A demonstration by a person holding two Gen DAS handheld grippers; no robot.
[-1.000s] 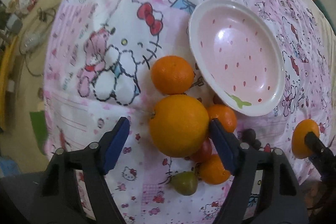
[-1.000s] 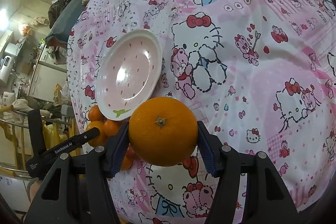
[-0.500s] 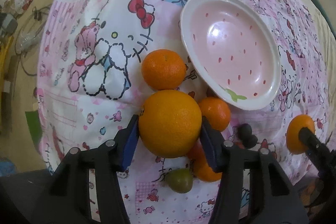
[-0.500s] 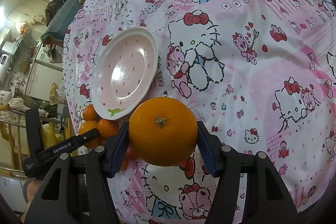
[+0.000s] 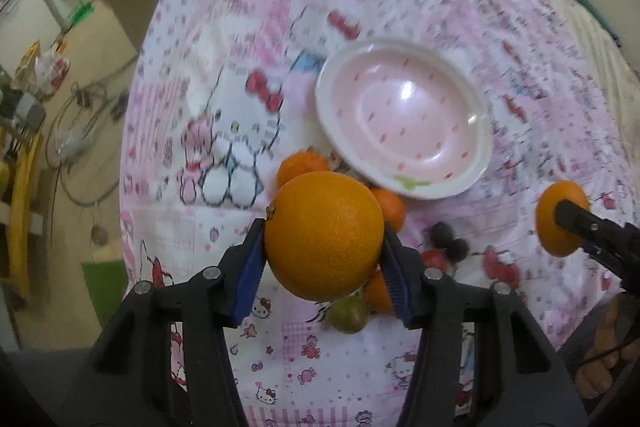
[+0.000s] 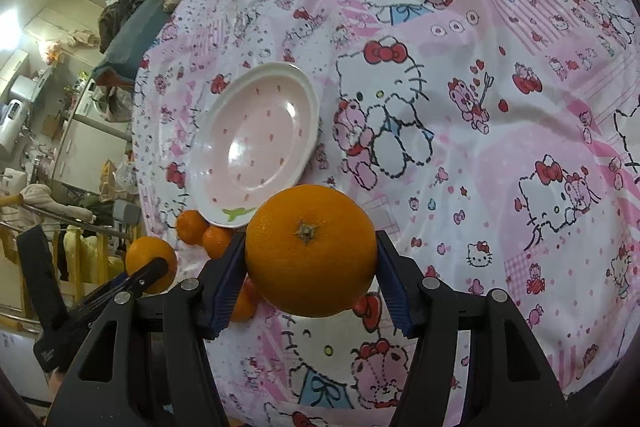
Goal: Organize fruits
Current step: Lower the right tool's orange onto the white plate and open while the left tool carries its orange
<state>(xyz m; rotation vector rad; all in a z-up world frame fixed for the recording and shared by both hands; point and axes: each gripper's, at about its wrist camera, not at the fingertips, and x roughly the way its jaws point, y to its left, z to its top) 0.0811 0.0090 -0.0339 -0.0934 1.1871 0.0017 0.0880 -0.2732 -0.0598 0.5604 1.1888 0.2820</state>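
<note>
Both claws are carrying fruit. The left claw (image 5: 324,263) is gripping 1 large orange (image 5: 323,235) above the fruit pile, and the right claw (image 6: 308,275) is clamping a second orange (image 6: 311,251) over the patterned cloth (image 6: 500,107). The pink plate (image 5: 476,171) is lying bare just beyond. Next, each orange probably needs lowering onto the plate before the claws let go.

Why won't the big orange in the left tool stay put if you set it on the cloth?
It probably rolls: the big orange looks round all over, with no flat side. The left tool holds it only at two sides, so it might twist. The plate dips in the middle, which should stop it rolling.
</note>
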